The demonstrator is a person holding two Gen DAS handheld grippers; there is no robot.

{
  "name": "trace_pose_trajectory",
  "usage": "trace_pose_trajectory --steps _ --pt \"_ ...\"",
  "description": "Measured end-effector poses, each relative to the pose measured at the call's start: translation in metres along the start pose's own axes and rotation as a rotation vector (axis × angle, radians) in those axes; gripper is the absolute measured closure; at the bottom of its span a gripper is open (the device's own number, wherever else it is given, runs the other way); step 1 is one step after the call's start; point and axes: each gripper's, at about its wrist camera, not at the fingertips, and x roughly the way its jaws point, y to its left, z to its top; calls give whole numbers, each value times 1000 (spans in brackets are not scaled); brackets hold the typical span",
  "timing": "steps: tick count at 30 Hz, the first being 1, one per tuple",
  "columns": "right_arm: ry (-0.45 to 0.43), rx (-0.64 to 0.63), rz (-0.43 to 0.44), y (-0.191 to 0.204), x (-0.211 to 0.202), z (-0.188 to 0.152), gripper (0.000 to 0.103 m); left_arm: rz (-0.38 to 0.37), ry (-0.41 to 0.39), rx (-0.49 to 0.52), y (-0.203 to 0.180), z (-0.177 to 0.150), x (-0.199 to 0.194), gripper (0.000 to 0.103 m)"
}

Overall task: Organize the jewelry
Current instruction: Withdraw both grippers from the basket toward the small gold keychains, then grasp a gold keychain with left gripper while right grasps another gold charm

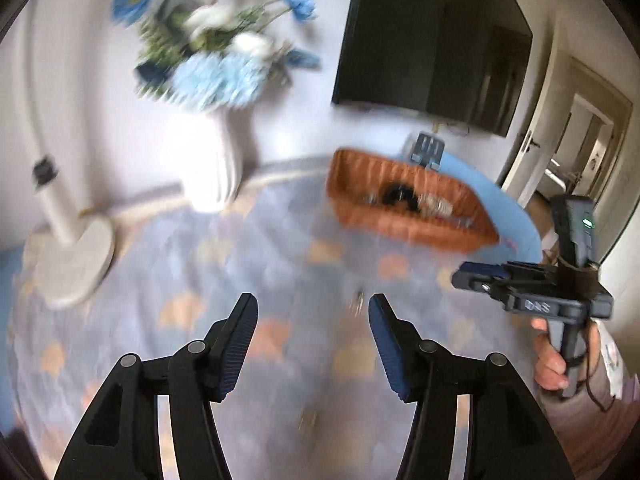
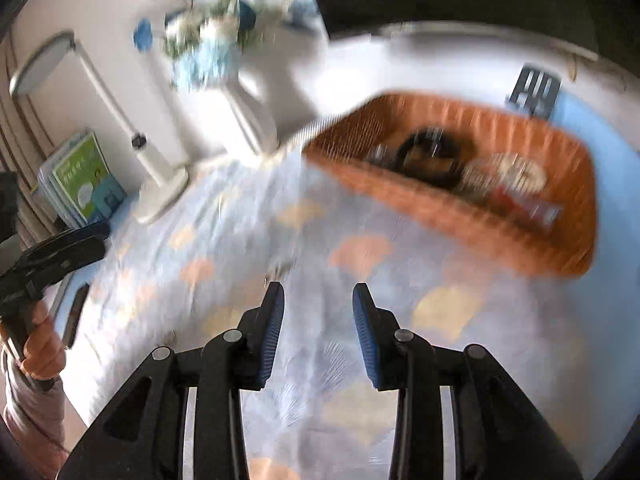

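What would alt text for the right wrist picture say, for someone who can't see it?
An open, empty right gripper hangs over a pastel patterned tablecloth; behind it sits an orange wicker basket of blurred jewelry. A white vase of blue flowers and a desk lamp stand at the back, and a hand holds the other gripper at left.

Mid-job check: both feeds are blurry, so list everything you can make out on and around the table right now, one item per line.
Wicker basket: one, orange-brown, far right of the table; a black ring and pale blurred items inside.
Tablecloth: one, pale blue with peach patches, covering the table.
Small metallic piece: one, blurred, on the cloth ahead of the left gripper.
Vase: one, white, blue and white flowers, back of table.
Desk lamp: one, white, back left.
Books: small stack, green cover, far left.
Dark screen: one, on the wall.
Left gripper: black, blue pads, open, empty.
Right gripper: same, open, empty.
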Motion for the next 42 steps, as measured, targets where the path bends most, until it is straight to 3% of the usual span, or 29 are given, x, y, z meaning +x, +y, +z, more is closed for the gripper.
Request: trace_pose_trajectory --steps 3,6,14,17,20,24,28,32,37,42 --pt "24 24 23 2 17 -14 65 4 26 -13 8 -30 -3 44" --pt "34 7 -10 5 24 -15 65 -13 65 -23 13 -53 3 44" --pt "78 6 -16 3 36 -16 65 15 174 29 3 -83 36 44" --pt "88 -35 -41 11 40 -17 65 35 195 29 1 -85 44 52" --pt "117 -92 -57 22 45 -17 65 56 198 37 -1 -84 48 54" --pt "166 -188 -72 36 49 -13 65 86 192 64 -5 -87 48 72" --pt "231 -315 -12 52 57 -4 65 94 188 74 -6 -87 48 74" --pt "234 -435 -89 57 81 3 65 98 185 78 -7 -88 47 74" --pt "193 -455 -60 50 98 19 65 99 187 82 -8 -88 48 75" --pt "158 -532 -44 56 107 25 65 56 191 32 1 -86 47 78"
